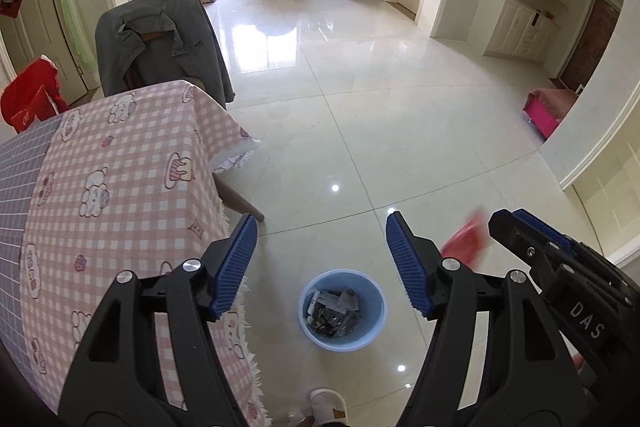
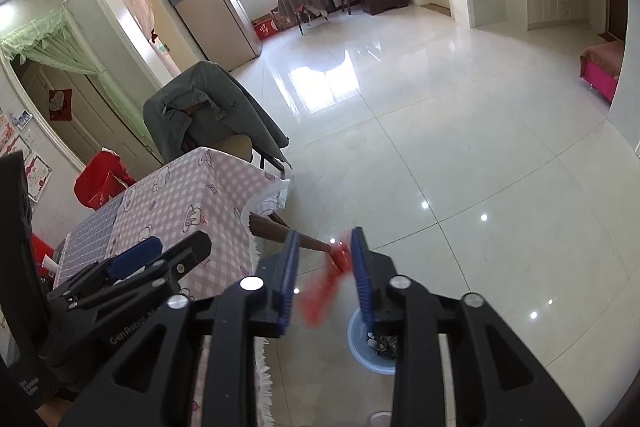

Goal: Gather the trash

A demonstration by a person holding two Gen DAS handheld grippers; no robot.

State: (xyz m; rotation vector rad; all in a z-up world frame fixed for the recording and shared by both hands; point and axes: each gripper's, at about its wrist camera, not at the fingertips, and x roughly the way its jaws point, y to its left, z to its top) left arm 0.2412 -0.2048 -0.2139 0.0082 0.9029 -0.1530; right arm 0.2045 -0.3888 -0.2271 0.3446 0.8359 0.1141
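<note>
The crumpled red plastic wrapper (image 2: 328, 279) sits between the blue ribbed pads of your right gripper (image 2: 325, 279), its upper end against the right-hand pad and its blurred lower end trailing down and left toward the other pad, so its long axis runs slantwise across the gap. The jaws stand part-way apart, and I cannot tell whether the wrapper is pinched at that upper end or slipping free. What matters is what lies below: in the right wrist view the round light-blue plastic bin (image 2: 362, 351) sits on the floor under and a little right of the wrapper, half hidden by the right-hand finger, so by my judgement a straight drop may land near its left rim; nudge the gripper toward the bin if you are unsure. From the left wrist view the wrapper (image 1: 466, 241) hangs right of your left gripper (image 1: 322, 263), whose jaws are wide apart and empty, with the bin (image 1: 374, 291) directly beneath them, already holding dark and silvery packets. The desk with the pink checked cloth (image 1: 120, 163) stands just left of the bin.
</note>
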